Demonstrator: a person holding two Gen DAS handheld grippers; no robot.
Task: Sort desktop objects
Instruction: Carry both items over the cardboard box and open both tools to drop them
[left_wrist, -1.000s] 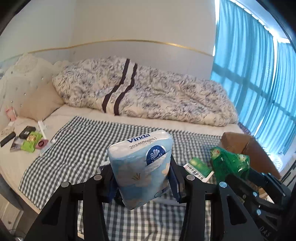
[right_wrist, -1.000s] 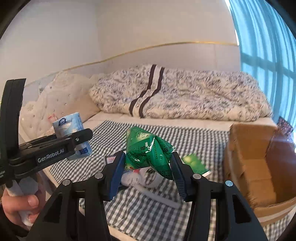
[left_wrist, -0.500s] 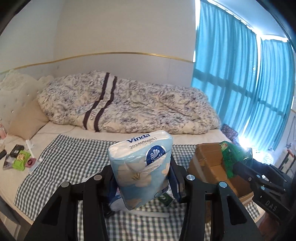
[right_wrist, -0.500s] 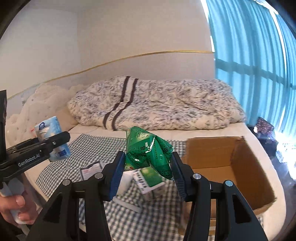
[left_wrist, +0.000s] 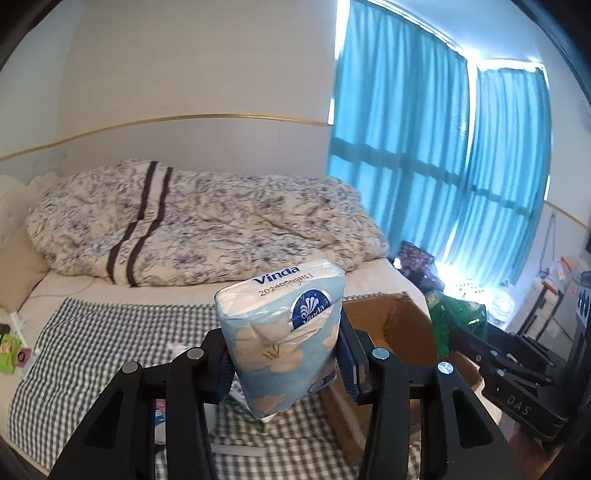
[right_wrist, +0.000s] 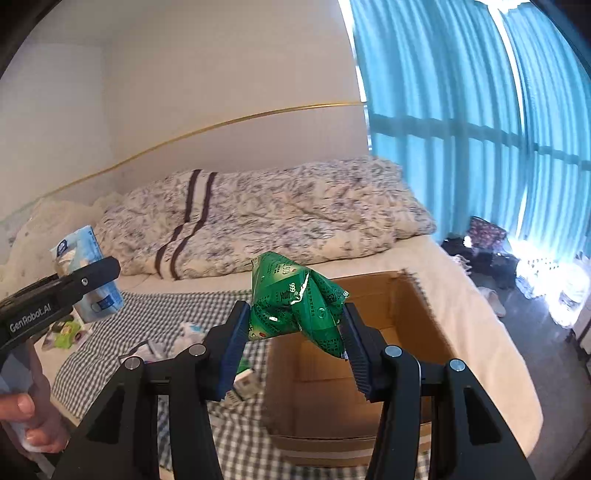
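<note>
The left tongs (left_wrist: 282, 363) are clamped on a Vinda tissue pack (left_wrist: 282, 332), a soft plastic-wrapped block in pale blue with cream flower prints and a round blue logo. Its long axis runs roughly upright, leaning a little to the right at the top, with the printed brand end uppermost and the lower end hanging below the pads. It is held in the air above the checked cloth (left_wrist: 110, 332), a grey-and-white gingham sheet spread over the bed (left_wrist: 373, 277).

The right tongs (right_wrist: 291, 332) are clamped on a green foil packet (right_wrist: 295, 302), glossy, crumpled and bunched into an irregular lump with small white print. Its bulk sits above the pads, and one creased corner points down and to the right beside the right-hand pad. The packet hangs over the near left edge of an open cardboard box (right_wrist: 402, 332), brown corrugated card with its flaps up, standing on the bed at the right end of the cloth.

A rumpled patterned duvet (left_wrist: 207, 229) with two dark stripes lies along the wall. Teal pleated curtains (left_wrist: 436, 155) cover the window. Small packets (right_wrist: 166, 341) lie on the cloth left of the box, too blurred to name.
</note>
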